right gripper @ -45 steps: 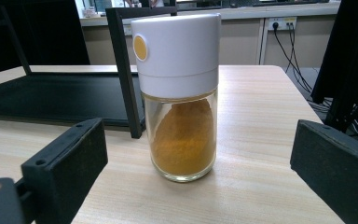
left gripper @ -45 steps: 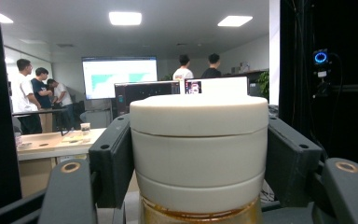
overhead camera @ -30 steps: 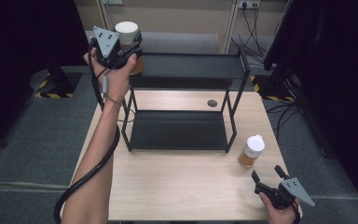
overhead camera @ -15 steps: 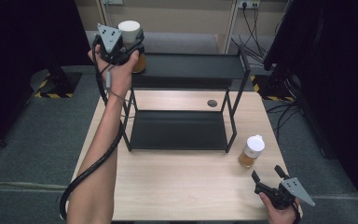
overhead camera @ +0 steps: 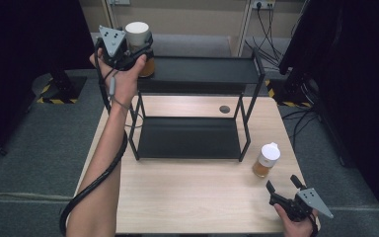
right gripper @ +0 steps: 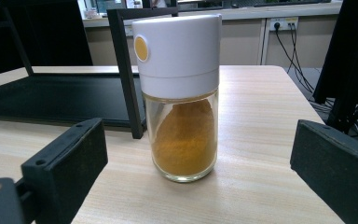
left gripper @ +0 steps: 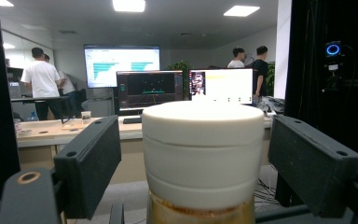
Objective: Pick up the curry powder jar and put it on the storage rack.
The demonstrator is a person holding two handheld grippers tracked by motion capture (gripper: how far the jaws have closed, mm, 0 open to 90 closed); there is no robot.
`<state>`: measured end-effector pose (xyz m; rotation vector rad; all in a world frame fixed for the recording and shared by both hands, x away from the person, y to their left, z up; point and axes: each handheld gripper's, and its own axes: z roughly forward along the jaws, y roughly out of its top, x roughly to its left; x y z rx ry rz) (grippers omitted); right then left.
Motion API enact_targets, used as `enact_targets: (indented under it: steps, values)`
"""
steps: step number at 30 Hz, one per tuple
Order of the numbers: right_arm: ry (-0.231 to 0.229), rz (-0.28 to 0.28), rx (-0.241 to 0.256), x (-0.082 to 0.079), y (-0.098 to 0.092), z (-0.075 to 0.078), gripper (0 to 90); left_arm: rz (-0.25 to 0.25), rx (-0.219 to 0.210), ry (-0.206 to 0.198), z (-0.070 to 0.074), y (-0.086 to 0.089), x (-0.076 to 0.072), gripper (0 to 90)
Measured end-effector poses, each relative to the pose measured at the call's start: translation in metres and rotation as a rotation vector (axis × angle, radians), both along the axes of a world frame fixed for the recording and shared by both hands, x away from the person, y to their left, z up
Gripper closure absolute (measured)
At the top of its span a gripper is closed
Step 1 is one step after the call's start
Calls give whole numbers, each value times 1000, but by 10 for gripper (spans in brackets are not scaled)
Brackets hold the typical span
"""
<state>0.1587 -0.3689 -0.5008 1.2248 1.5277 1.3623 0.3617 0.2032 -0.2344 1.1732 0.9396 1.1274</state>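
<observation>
At lower right the right tongs gape wide on the bench just short of the yellow spice jar, while upper left the left tongs stand open around the white-capped jar on the rack's top shelf.

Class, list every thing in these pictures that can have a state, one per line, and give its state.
Left gripper: jaws open either side of the cream-capped jar, gaps visible.
Cream-capped jar: upright, capped, at the left end of the rack's top shelf.
Right gripper: jaws open, facing the white-capped jar.
White-capped jar: upright on the table, capped, part full of yellow powder.
Rack: upright, lower shelf bare.
</observation>
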Motion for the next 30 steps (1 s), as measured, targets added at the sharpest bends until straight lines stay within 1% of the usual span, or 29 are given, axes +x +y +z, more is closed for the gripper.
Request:
enact_targets:
  steps: [3,6,12,16,18,23,27,30]
  values:
    - [-1,1,-3,0,0,0,42,2,-3,-3,-4,1,-7,159]
    - [-2,0,-5,0,1,0,42,-3,10,-4,-6,1,-13,157]
    - [0,1,-8,0,1,0,42,-14,21,-6,-13,-2,-25,157]
    - [-3,2,-7,0,0,0,42,-10,14,-15,-20,-5,-34,157]
    - [-2,2,-7,0,0,0,42,-17,21,-19,-23,-5,-38,157]
    - [-2,2,-9,0,1,0,41,-40,17,-28,-30,-3,-46,152]
    - [-4,1,-10,0,1,0,41,-47,35,-29,-32,-4,-53,148]
    - [-6,1,-10,0,1,-1,41,-54,37,-31,-35,-5,-57,147]
